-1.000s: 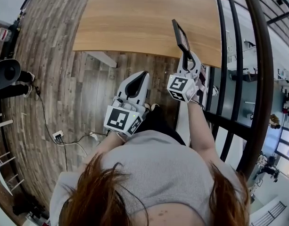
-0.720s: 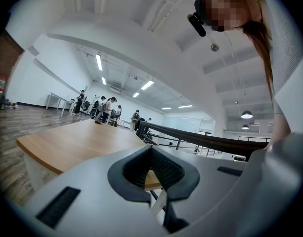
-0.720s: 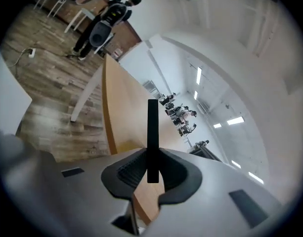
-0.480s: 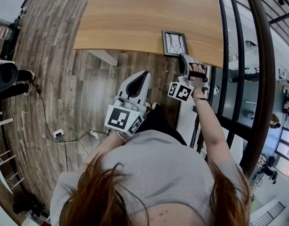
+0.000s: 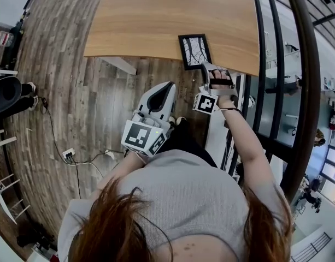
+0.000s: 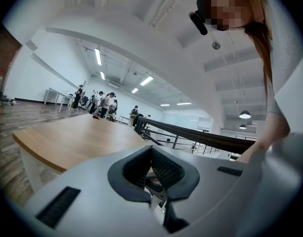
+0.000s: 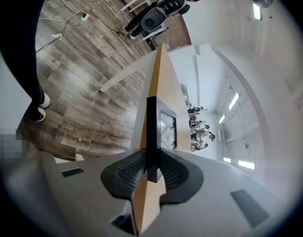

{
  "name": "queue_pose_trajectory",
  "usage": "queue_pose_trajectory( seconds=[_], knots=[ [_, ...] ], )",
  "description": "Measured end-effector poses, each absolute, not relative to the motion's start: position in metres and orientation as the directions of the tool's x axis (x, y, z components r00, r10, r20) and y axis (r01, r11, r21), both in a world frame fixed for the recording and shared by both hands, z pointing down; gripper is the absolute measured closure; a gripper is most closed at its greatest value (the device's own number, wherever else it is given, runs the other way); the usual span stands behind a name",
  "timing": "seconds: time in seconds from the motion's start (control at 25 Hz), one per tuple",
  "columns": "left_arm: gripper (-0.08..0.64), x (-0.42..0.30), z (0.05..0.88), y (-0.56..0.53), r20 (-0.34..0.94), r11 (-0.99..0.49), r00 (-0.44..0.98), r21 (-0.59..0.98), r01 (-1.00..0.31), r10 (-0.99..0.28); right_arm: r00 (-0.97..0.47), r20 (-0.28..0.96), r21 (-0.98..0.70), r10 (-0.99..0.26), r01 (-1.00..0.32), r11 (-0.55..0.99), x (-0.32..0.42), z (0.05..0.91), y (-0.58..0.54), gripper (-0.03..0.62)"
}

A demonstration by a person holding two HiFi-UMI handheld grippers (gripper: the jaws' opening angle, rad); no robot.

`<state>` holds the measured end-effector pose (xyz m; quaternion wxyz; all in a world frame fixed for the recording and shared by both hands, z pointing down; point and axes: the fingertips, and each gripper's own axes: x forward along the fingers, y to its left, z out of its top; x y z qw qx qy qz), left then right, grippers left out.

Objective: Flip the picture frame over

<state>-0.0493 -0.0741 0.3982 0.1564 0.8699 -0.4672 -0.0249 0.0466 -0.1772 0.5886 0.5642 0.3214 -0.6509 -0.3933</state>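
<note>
Wooden table [image 5: 156, 21], near edge: picture frame [image 5: 194, 51] lies picture-side up, straight ahead of right gripper [image 5: 207, 69], jaws clamped on its near edge. Long axis runs away along the jaws. Left gripper [image 5: 165, 89] closed, empty, farther back.

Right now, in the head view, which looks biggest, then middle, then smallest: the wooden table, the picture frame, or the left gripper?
1. the wooden table, by far the largest
2. the left gripper
3. the picture frame, smallest
The left gripper is nearer the camera than the frame, so it may only look bigger.
</note>
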Motion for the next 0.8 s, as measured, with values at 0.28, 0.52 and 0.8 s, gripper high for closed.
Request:
queue_pose_trajectory(
  seconds=[0.28, 0.52, 0.8],
  knots=[
    [0.554, -0.0421, 0.3968, -0.0749, 0.1, -0.515, 0.563, 0.297, -0.804, -0.82, -0.172, 0.533, 0.842, -0.828, 0.02, 0.538, 0.0404, 0.5949, -0.177, 0.505],
    [0.555, -0.0394, 0.3956, -0.0735, 0.096, -0.519, 0.564, 0.288, -0.805, -0.82, -0.152, 0.508, 0.856, -0.848, -0.027, 0.517, 0.045, 0.5949, -0.1788, 0.505],
    [0.554, -0.0404, 0.3969, -0.0738, 0.102, -0.506, 0.553, 0.294, -0.811, -0.827, -0.167, 0.507, 0.839, -0.846, -0.132, 0.529, 0.0478, 0.5905, -0.1772, 0.488]
  ],
)
